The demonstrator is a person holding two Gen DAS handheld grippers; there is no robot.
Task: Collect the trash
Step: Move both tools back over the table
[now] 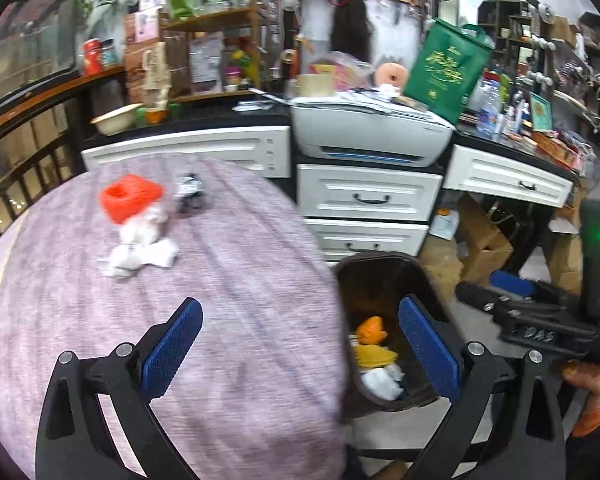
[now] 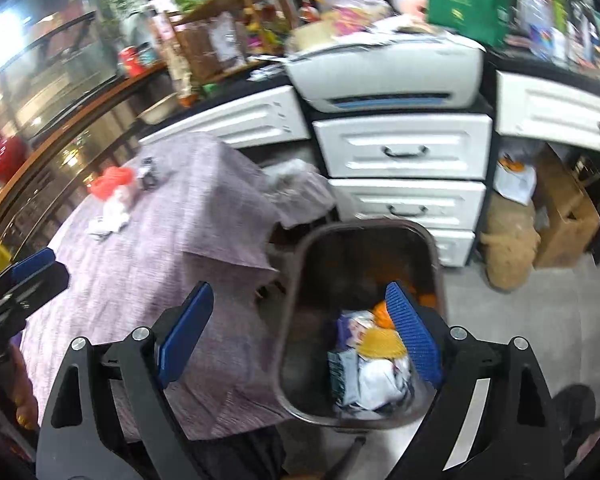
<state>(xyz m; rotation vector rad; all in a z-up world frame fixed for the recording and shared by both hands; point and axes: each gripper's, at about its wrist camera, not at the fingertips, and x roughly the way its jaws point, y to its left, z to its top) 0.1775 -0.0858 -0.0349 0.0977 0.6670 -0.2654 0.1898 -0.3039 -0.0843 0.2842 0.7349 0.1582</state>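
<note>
A brown trash bin stands on the floor beside the purple-clothed table; it holds orange, yellow and white scraps. On the table's far left lie an orange wrapper, crumpled white tissues and a small dark wrapper. My left gripper is open and empty over the table's right edge. My right gripper is open and empty above the bin. The trash also shows in the right wrist view: the orange wrapper and the tissues.
White drawers and a printer stand behind the bin. A green bag sits on the cluttered counter. Cardboard boxes and a sack lie on the floor to the right. A railing runs along the left.
</note>
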